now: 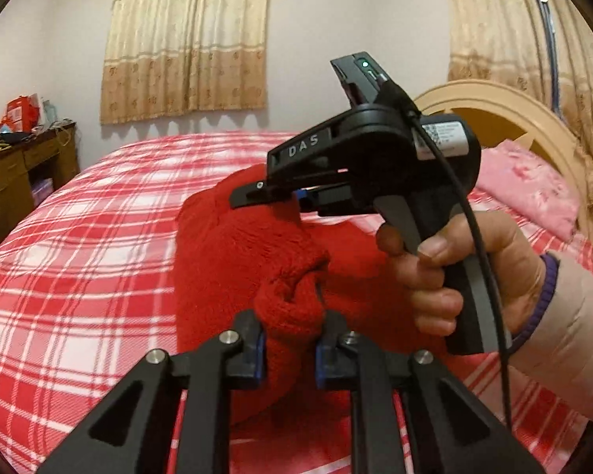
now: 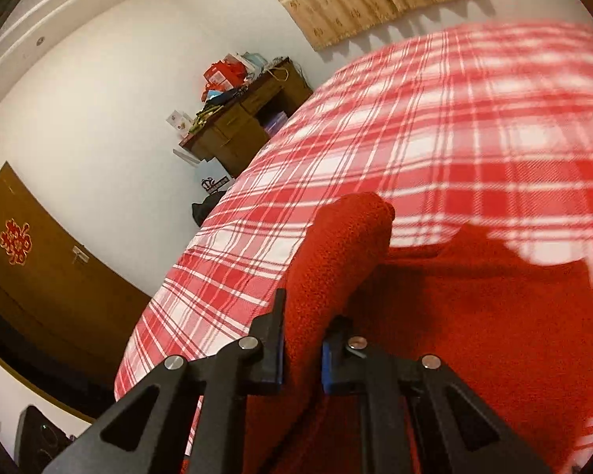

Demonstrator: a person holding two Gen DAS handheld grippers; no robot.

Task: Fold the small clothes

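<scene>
**A:** So which step is this?

**B:** The lift that starts a fold, I'd say. Both tools have a hold on the red sweater (image 1: pixel 233 260), which lies on the checked bedspread (image 1: pixel 79 276) with its gripped edges raised off it.

**A:** How is the left gripper (image 1: pixel 288 349) set?

**B:** Clamped on a bunched knob of red knit; the blue pads (image 1: pixel 259 355) press it from both sides at 6 o'clock in the left wrist view.

**A:** And the right one?

**B:** The right gripper (image 2: pixel 302 359) is closed on a thick fold of the same knit, which rises between the jaws toward 12 o'clock in its own view. In the left view that tool sits at 1 o'clock from the left one, a hand (image 1: pixel 466 272) squeezing its trigger, its tips over the far part of the sweater.

**A:** Where does the rest of the sweater lie?

**B:** Spread to 3 o'clock of the right tool, flat on the bed.

**A:** What does the next move need?

**B:** Probably both hands carrying the raised edge across together, level, so it lands square on the flat part. The knit is thick and bunched, so one corner could slip or the layers drag.
</scene>
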